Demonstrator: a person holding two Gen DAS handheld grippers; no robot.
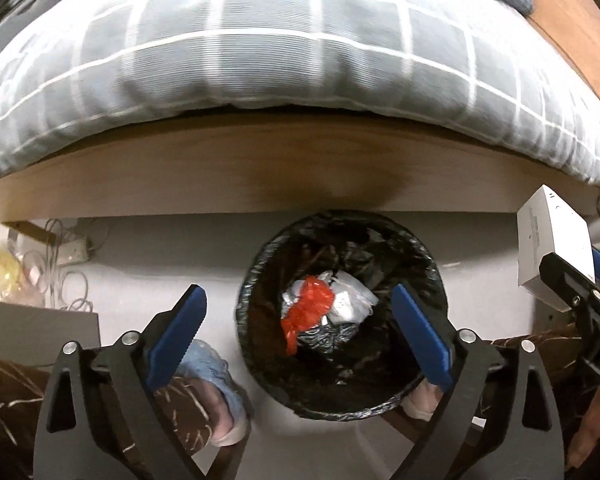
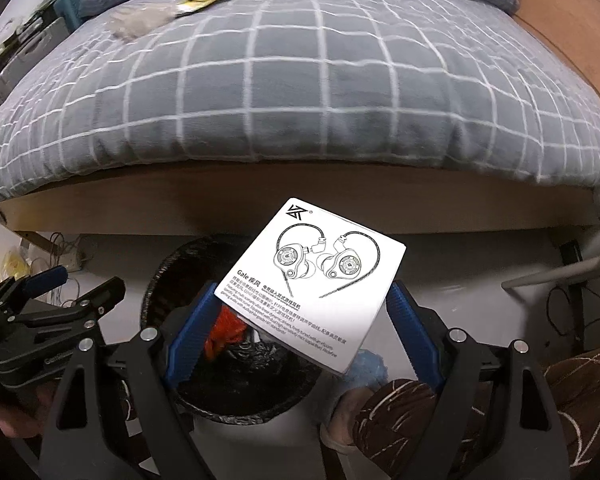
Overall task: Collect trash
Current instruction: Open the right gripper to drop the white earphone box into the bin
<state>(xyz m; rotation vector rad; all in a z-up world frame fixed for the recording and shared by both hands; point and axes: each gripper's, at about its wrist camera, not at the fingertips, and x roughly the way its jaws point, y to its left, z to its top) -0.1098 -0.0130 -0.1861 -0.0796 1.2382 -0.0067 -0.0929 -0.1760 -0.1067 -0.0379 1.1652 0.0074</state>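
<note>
While the left gripper (image 1: 296, 334) hangs spread and empty over the bin (image 1: 342, 312), red bag (image 1: 306, 310) and crumpled paper inside, right gripper (image 2: 300, 328) pinching a white earphone box (image 2: 312, 284) just above the rim, bed (image 2: 300, 112) behind.
</note>
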